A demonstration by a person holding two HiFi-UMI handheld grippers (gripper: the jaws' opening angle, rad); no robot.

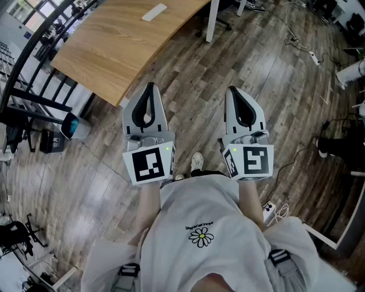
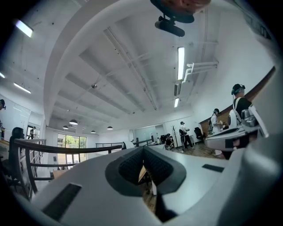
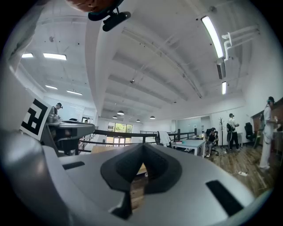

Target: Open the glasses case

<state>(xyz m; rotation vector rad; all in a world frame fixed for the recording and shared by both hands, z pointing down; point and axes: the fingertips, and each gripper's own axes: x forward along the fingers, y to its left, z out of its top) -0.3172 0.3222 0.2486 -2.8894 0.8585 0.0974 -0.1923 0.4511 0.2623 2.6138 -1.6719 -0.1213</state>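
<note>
Left claw [image 1: 150, 86] and right claw [image 1: 232, 90] are both clenched on nothing, held level over the wooden floor [image 1: 194, 68]. A pale oblong [image 1: 154, 12], probably the glasses case, lies far off on the worktop [image 1: 108, 45]. To start well, step closer and then loosen both claws. Mind the worktop's curved near edge and its leg [image 1: 211, 23]; the floor between looks open.

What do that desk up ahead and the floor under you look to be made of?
Desk: light wood or wood-look laminate, judging by the fine straight grain and even matte surface. Floor: darker planks, either wood or wood-look vinyl, with visible seams, streaky grain and a slight sheen.
</note>
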